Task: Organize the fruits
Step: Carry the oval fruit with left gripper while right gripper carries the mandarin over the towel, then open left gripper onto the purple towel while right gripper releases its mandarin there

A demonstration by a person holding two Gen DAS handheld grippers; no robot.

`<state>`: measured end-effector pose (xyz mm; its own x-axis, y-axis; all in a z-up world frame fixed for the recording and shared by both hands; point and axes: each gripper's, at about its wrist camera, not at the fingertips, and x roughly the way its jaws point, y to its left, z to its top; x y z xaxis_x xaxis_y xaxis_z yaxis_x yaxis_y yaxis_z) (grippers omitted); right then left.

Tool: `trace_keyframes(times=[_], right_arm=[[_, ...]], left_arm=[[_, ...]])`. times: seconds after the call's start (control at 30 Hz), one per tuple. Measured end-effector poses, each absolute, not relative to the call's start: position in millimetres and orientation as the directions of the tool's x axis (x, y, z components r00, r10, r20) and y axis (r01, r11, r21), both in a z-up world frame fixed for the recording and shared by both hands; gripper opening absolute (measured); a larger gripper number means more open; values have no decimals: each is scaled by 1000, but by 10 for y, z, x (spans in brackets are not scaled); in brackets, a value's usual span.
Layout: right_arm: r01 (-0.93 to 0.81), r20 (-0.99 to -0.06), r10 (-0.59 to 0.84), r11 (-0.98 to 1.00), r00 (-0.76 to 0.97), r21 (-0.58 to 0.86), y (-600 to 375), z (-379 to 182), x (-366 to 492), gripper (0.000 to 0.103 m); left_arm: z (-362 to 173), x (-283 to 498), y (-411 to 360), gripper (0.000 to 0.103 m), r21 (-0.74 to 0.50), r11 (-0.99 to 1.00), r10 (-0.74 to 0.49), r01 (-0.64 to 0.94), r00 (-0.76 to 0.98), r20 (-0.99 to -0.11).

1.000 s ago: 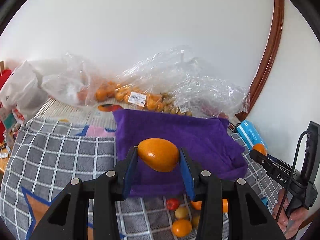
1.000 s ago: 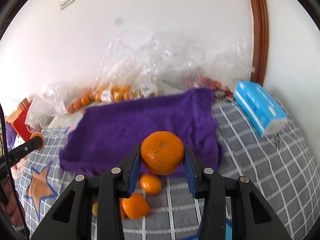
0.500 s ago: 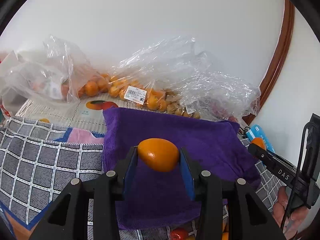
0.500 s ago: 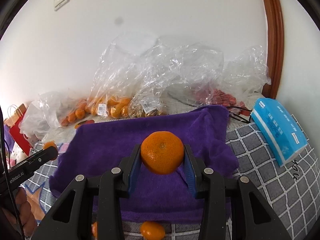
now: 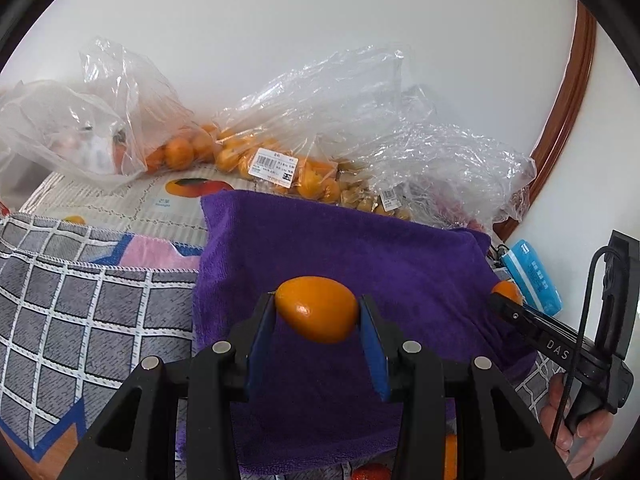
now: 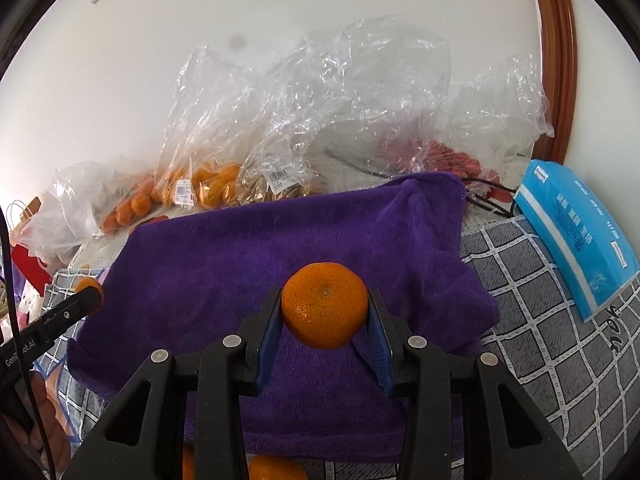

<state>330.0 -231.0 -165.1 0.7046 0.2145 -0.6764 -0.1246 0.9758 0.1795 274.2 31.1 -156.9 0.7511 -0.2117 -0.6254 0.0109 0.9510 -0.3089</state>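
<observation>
I am pinching a smooth oval kumquat (image 5: 317,309) in my left gripper (image 5: 318,316), its blue pads pressing on both ends of the fruit. I am holding it in the air over the purple towel (image 5: 360,248), with the fruit not touching the cloth. In my right gripper (image 6: 325,312) I am squeezing a round mandarin (image 6: 324,305) between the blue pads, also above the towel (image 6: 224,264).

From the left view my right gripper (image 5: 505,298) is showing at the right edge over the towel, with a bit of orange at its tip. From the right view my left gripper (image 6: 89,289) is reaching in from the left edge, also showing orange at its tip.

The towel is lying on a grey checked cloth (image 5: 80,304). Behind the towel, clear bags (image 5: 304,128) of orange fruit are resting against the wall. A blue tissue pack (image 6: 576,236) is lying on the checked cloth just right of the towel. More fruit (image 6: 276,469) is sitting on the cloth at the towel's near edge, partly hidden under my fingers.
</observation>
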Motion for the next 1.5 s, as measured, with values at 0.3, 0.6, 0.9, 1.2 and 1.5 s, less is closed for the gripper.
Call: trace_keyframes(times=[0.3,0.6,0.9,1.2,1.5], right_arm=[[-138,-706,225,974,672,179,-2209,-1788,3342,40],[-125,-744,218,976,631,181,-2201,-1918,3384,40],[-117,-756,211,977,620,176,-2200,-1954,3411,41],[-127,-748,206,978,631,163,-2186,-1945,3397,41],[-115,-713,213,976,668,185,-2259,-1835,3331,60]], left_arm=[[-1638,2766,261,40,-294,956,-210,16,737,-643],[-1737,2816,257,40,-269,963,-186,-3,714,-674],[-1767,2830,213,40,-240,971,-167,-3,709,-685],[-1749,2821,223,40,-256,967,-184,7,712,-677],[-1641,2737,180,58,-244,969,-181,27,748,-638]])
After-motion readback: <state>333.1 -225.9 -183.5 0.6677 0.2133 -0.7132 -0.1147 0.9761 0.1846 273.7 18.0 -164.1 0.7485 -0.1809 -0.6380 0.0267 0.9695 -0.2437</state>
